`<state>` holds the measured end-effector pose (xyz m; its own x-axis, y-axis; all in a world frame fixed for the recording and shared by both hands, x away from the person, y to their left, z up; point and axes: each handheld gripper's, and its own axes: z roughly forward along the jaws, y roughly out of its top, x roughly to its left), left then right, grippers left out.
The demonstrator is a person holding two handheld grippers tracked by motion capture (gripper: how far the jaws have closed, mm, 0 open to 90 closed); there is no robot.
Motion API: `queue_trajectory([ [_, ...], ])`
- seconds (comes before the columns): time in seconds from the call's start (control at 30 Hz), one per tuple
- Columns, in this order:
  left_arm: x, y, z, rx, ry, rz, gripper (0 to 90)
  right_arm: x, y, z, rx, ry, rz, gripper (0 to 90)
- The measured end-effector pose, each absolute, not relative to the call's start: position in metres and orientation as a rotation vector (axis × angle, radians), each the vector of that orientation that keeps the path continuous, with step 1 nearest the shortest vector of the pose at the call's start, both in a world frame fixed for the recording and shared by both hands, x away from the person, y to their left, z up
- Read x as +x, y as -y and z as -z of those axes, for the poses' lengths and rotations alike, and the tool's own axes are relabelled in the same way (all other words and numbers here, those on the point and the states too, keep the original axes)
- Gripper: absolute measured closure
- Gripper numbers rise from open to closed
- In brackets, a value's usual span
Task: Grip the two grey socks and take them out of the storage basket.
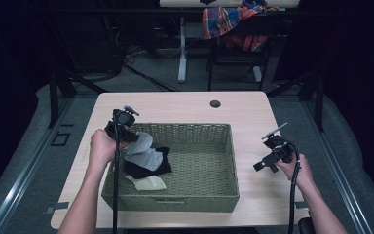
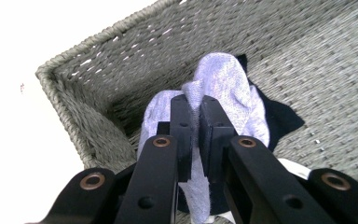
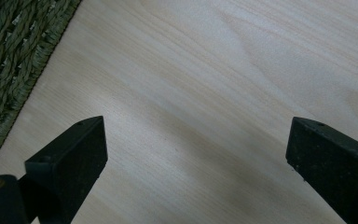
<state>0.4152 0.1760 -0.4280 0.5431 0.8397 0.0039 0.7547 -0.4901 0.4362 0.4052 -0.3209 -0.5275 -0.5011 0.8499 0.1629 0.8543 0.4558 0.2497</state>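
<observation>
Left tongs (image 2: 193, 109) pinch grey sock (image 2: 223, 84); right tongs (image 3: 196, 149) gape wide.

Black garment (image 1: 148, 168) partly under grey sock (image 1: 143, 153)

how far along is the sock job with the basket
Early on, by the look of it. Done: nothing lies out on the table. In hand: the left tongs are shut on the grey sock, with part of it raised above the woven basket. Left: a black sock and a pale one lie inside. The right tongs are open over the table.
</observation>
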Motion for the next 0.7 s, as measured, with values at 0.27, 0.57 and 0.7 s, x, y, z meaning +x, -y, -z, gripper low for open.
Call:
queue_trajectory([
  [0.27, 0.415, -0.174, 0.414, 2.420, -1.272, -0.312, 85.4, 0.405, 0.320, 0.528, -1.563, 2.666, 0.479, 4.9],
  [0.57, 0.417, -0.174, 0.395, 2.413, -1.255, -0.327, 85.4, 0.404, 0.319, 0.530, -1.595, 2.658, 0.501, 4.9],
  [0.7, 0.417, -0.174, 0.382, 2.407, -1.245, -0.347, 85.4, 0.404, 0.320, 0.528, -1.559, 2.666, 0.475, 4.9],
])
